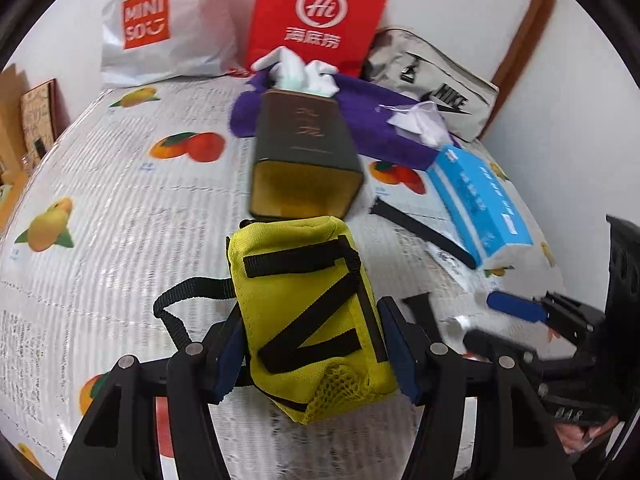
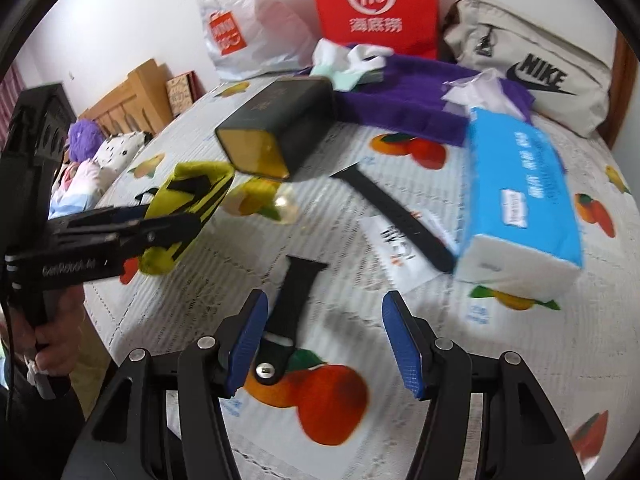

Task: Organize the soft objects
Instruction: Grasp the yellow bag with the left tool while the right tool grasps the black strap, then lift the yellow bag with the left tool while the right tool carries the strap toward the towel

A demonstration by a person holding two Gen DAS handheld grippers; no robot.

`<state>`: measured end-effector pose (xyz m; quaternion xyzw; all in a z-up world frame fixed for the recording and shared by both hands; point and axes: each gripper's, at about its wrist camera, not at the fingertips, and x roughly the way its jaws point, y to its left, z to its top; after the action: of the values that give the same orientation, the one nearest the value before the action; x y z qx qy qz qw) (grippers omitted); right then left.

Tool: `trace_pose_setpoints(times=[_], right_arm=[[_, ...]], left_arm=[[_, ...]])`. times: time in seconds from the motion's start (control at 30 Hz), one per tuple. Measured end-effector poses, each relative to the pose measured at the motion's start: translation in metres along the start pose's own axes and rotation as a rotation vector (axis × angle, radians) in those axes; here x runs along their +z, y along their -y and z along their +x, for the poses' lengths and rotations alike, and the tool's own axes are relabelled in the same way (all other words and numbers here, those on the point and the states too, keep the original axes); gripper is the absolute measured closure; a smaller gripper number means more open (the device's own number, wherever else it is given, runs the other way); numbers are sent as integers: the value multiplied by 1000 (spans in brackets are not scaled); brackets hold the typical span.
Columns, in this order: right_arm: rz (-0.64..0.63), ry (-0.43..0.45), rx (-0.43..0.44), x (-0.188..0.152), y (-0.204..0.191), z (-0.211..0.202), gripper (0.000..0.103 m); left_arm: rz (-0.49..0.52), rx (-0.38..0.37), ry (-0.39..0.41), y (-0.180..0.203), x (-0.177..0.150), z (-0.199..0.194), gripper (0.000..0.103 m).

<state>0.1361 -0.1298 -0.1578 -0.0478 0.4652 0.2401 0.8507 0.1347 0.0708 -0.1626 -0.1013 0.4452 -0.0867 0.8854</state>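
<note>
My left gripper (image 1: 312,356) is shut on a yellow pouch (image 1: 308,312) with black straps and holds it above the fruit-print table; the pouch also shows in the right wrist view (image 2: 184,208). A dark tin box (image 1: 304,156) lies on its side ahead, white socks (image 1: 300,72) at its mouth. A purple towel (image 1: 376,124) lies behind it. My right gripper (image 2: 324,340) is open and empty, low over a black watch strap (image 2: 288,312); it shows at the right edge of the left wrist view (image 1: 520,308).
A blue tissue pack (image 2: 520,196) and a second black strap (image 2: 396,216) lie to the right. A red bag (image 1: 316,12), a white Miniso bag (image 1: 160,24) and a grey Nike bag (image 1: 436,88) stand at the back wall. Wooden furniture (image 2: 132,100) stands at the left.
</note>
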Motion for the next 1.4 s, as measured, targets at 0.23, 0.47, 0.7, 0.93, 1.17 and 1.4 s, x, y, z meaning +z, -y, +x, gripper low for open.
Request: trace_pose_setpoints(times=[0.23,0.47,0.7,0.93,1.17,1.4], right_arm=[[-22,-6,-70,-13,-25,29,53],[-69,62,-173,-23,-45,32,81],[66,26,-233,-42,9,6,81],[141,2,-261,-47,30,1,76],[135,57,-290,-48,27,3,79],[152,76,-268,-49,32,2,81]], left_arm=[[-44,0,7,-17,-5,-3,43],[-50,-22,9,-17,-7,-5,43],[-32,-39,5,-10,-12,-6,43],[-17,-9,-22,-3,-16,3,40],[27,58,-32,2,-22,15,39],[46,80,1,6,-27,16,40]])
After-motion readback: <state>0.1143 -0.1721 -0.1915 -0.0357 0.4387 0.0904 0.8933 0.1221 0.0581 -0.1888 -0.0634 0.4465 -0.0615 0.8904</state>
